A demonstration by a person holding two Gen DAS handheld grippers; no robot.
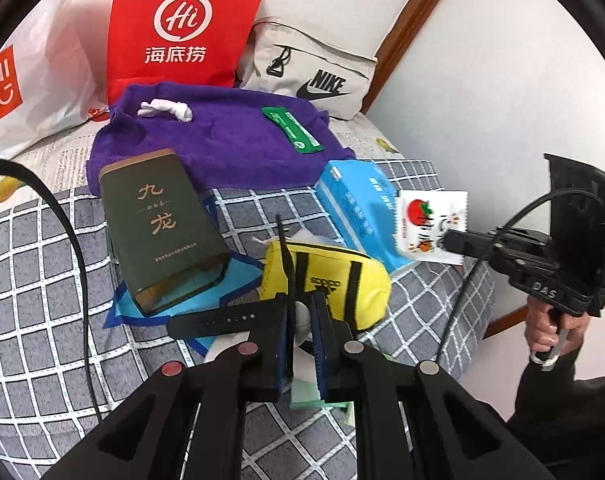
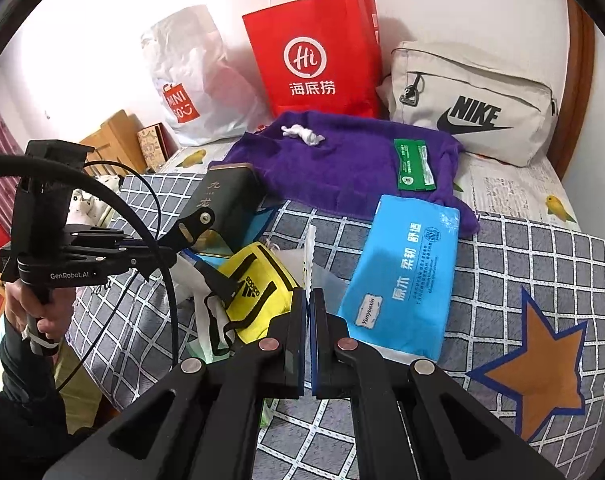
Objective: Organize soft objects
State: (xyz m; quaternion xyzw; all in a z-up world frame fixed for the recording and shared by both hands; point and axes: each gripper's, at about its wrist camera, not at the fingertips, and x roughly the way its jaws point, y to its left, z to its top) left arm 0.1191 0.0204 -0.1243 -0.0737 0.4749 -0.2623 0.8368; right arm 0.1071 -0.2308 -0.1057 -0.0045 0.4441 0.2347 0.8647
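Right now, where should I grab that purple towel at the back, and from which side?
Pinch the purple towel at its near edge, coming from the front and above. It lies flat, so only the draped hem gives a fold to pinch. Avoid the green packet and white wad lying on it.

We are in a home bedroom. Beneath our grippers spreads a bed [image 2: 522, 256] with a grey checked cover carrying an orange star. Ahead of them, shopping bags [image 2: 314, 56] and a canvas Nike pouch [image 2: 474, 104] lean against the white wall, past a purple towel [image 2: 334, 160]. A wooden bed frame [image 1: 414, 20] rises ahead to the right.
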